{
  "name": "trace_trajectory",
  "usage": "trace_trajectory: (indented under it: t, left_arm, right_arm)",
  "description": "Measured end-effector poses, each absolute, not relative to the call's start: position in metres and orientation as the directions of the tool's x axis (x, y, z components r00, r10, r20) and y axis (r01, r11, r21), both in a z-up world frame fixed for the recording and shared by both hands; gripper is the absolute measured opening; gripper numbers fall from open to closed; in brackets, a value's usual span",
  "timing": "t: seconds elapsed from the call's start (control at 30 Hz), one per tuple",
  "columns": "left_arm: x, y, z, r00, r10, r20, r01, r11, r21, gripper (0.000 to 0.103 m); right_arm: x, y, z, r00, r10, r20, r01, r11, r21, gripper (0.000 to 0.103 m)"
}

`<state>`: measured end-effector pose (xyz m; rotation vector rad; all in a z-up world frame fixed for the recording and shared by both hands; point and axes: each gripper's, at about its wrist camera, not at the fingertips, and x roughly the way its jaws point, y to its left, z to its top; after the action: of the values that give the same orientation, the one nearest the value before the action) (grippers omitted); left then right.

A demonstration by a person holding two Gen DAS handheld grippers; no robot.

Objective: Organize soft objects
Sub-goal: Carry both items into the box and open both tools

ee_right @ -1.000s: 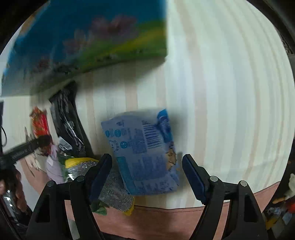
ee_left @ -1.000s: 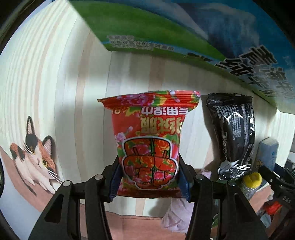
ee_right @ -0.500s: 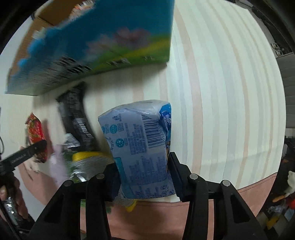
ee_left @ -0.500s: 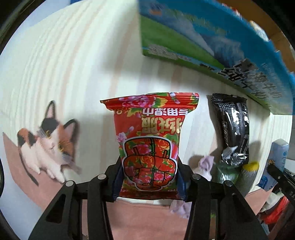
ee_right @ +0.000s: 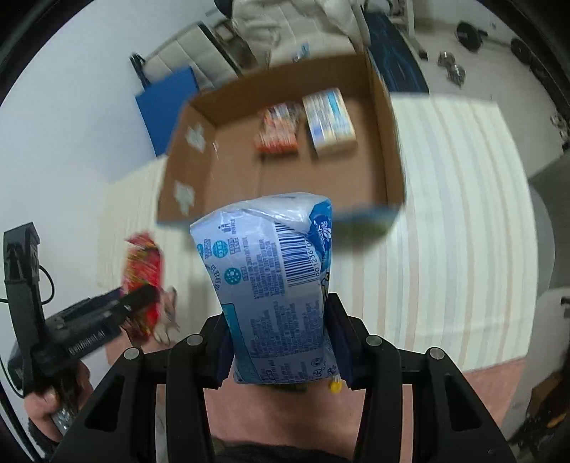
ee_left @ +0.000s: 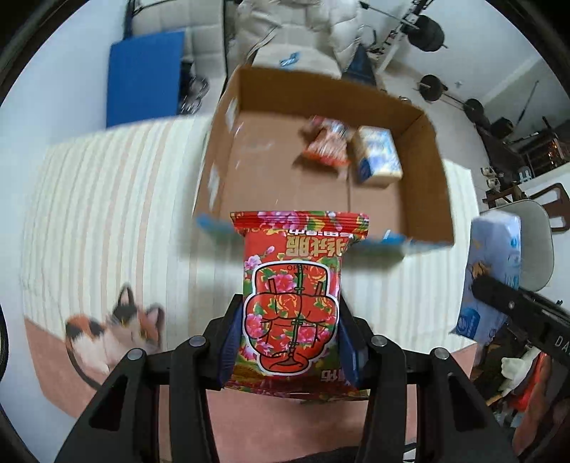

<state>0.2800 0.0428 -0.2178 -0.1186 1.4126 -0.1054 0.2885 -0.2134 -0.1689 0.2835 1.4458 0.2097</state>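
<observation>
My left gripper [ee_left: 290,347] is shut on a red flowered wet-wipe pack [ee_left: 297,285], held high above the striped table cloth [ee_left: 107,199]. My right gripper [ee_right: 281,342] is shut on a pale blue tissue pack [ee_right: 274,277], also lifted off the table. Ahead of both stands an open cardboard box [ee_left: 431,167] [ee_right: 388,142]. Inside it lie a red-orange pack [ee_left: 326,144] [ee_right: 279,130] and a blue-and-cream tissue pack [ee_left: 377,156] [ee_right: 329,119]. The blue pack [ee_left: 493,274] and right gripper show at the right edge of the left wrist view. The red pack [ee_right: 144,274] and left gripper, held by a hand [ee_right: 46,406], show at the left of the right wrist view.
A cat picture [ee_left: 114,331] marks the cloth near its front left corner. Beyond the table are a blue mat [ee_left: 144,85] against the wall, a grey chair [ee_left: 534,242] at the right, and barbell weights [ee_left: 427,34] on the floor. Clutter [ee_left: 523,377] sits at lower right.
Both grippers rose well above the table with their packs, bringing the open box's inside into view. The right gripper's jaws closed on the blue pack. The black pack and other table items dropped out of view.
</observation>
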Motion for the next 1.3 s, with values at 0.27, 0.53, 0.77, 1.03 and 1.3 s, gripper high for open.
trace_trajectory:
  t: [0.27, 0.53, 0.77, 1.03, 1.3]
  left_arm:
    - [0.402, 0.032, -0.241, 0.115, -0.088, -0.989, -0.002, 0.996, -0.089, 0.041]
    - [0.497, 0.021, -0.308, 0.033, -0.021, -0.999, -0.003, 1.000, -0.021, 0.031]
    - [0.513, 0.013, -0.347, -0.029, 0.024, -0.999, 0.018, 1.000, 0.024, 0.030]
    - [0.499, 0.010, -0.348, -0.077, -0.021, -0.997, 0.022, 1.000, -0.023, 0.034]
    - [0.456, 0.014, -0.290, 0.058, -0.052, -0.997, 0.042, 0.998, -0.050, 0.097]
  right_arm:
    - [0.382, -0.188, -0.194, 0.114, 0.246, -0.963, 0.055, 0.966, 0.253, 0.049]
    - [0.431, -0.192, -0.287, -0.016, 0.182, -0.983, 0.120, 0.976, 0.179, 0.049]
    - [0.435, -0.184, -0.343, -0.130, 0.153, -0.980, 0.109, 0.984, 0.140, 0.048]
    - [0.435, -0.172, -0.365, -0.206, 0.145, -0.968, 0.065, 0.989, 0.134, 0.068]
    - [0.428, -0.162, -0.313, -0.095, 0.149, -0.984, 0.043, 0.988, 0.146, 0.099]
